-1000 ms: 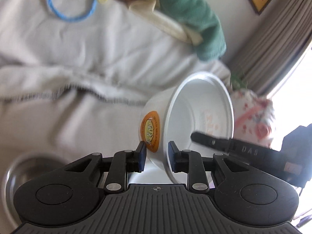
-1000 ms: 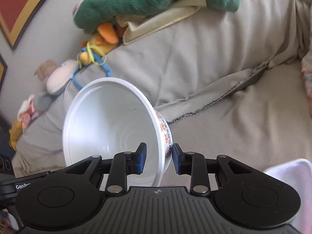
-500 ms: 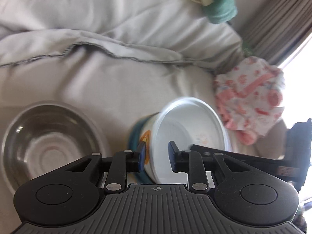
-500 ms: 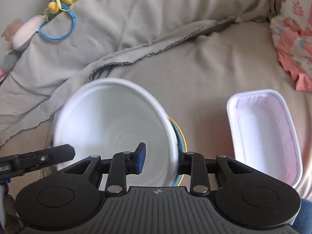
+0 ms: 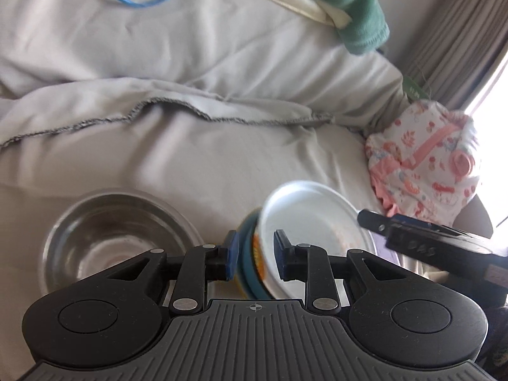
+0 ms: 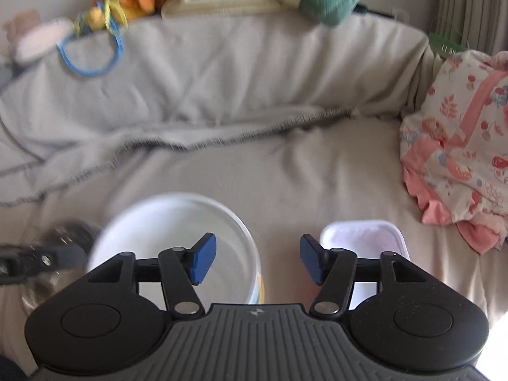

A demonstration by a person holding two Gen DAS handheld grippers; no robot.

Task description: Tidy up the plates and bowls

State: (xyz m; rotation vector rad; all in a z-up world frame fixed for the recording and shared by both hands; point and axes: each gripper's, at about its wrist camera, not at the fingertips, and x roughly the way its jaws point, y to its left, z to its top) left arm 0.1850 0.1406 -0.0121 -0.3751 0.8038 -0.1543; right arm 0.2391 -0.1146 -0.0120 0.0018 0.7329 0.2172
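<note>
A sofa (image 5: 222, 165) covered with a pale grey blanket (image 5: 158, 101) fills the scene. At the far right hang grey curtains (image 5: 460, 31), and bright daylight enters there.

No writing can be read: the orange print on the white bowl (image 5: 312, 222) and the marks on the other tongs (image 5: 412, 244) are blurred.

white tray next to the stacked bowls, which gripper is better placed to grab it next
Right, probably. The right gripper has its jaws opening and empty, and the white tray lies just beyond its right finger. The left gripper has the white bowl and its stack between its jaws, farther from the tray.
</note>
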